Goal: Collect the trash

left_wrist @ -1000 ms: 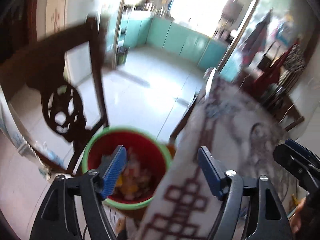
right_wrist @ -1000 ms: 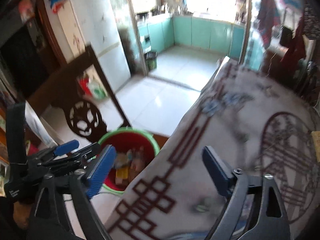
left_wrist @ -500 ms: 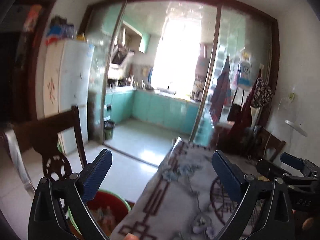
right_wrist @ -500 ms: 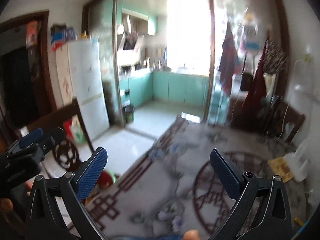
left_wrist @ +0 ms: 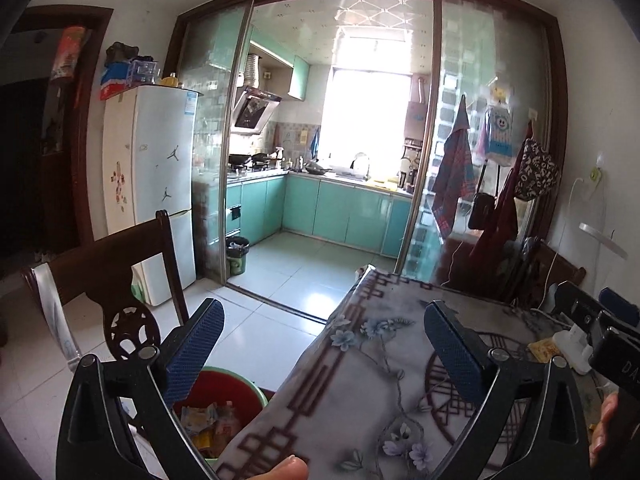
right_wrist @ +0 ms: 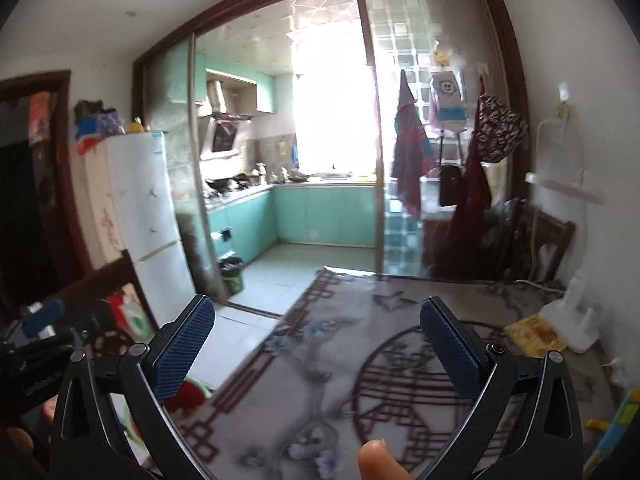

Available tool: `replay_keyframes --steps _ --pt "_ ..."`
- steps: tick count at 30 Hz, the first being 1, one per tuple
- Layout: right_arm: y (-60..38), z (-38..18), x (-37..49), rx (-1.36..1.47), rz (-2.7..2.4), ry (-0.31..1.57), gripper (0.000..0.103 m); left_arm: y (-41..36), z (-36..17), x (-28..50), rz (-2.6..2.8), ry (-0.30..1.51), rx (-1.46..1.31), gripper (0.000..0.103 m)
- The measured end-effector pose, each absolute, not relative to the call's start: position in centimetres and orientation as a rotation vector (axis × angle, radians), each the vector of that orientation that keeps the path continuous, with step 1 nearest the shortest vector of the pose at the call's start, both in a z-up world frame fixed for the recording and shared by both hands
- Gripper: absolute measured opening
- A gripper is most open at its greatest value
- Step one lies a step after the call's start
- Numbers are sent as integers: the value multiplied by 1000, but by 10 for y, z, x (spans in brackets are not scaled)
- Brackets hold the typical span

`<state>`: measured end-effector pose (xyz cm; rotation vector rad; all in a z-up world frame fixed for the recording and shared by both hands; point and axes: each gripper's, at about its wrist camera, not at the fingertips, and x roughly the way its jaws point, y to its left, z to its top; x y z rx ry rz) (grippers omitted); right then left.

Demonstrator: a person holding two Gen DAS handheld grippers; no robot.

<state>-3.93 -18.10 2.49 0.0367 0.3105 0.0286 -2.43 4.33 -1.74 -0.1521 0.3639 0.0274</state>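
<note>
A red bin with a green rim (left_wrist: 244,386) stands on the floor beside the table's left edge, holding wrappers (left_wrist: 208,424); a slice of it shows in the right wrist view (right_wrist: 188,394). My left gripper (left_wrist: 320,354) is open and empty, raised above the bin and the table edge. My right gripper (right_wrist: 316,350) is open and empty over the table (right_wrist: 320,380). A yellow wrapper (right_wrist: 534,332) lies at the table's far right, also seen in the left wrist view (left_wrist: 544,350).
A dark wooden chair (left_wrist: 120,264) stands left of the bin. A white charger block (right_wrist: 572,316) sits by the wrapper. A fridge (left_wrist: 156,184) and sliding glass doors to a kitchen lie ahead. Coloured items (right_wrist: 616,424) lie at the table's right edge.
Both grippers have tilted up from looking down at the bin and table edge to looking level across the room. Both stay open and empty.
</note>
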Motion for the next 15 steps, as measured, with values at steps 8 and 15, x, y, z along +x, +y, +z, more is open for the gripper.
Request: replay_keyframes --steps 8,15 --pt "-188 21 -29 49 13 386 103 42 -22 -17 28 411 -146 101" --pt "-186 17 -25 45 33 426 103 43 -25 -12 41 427 -138 101"
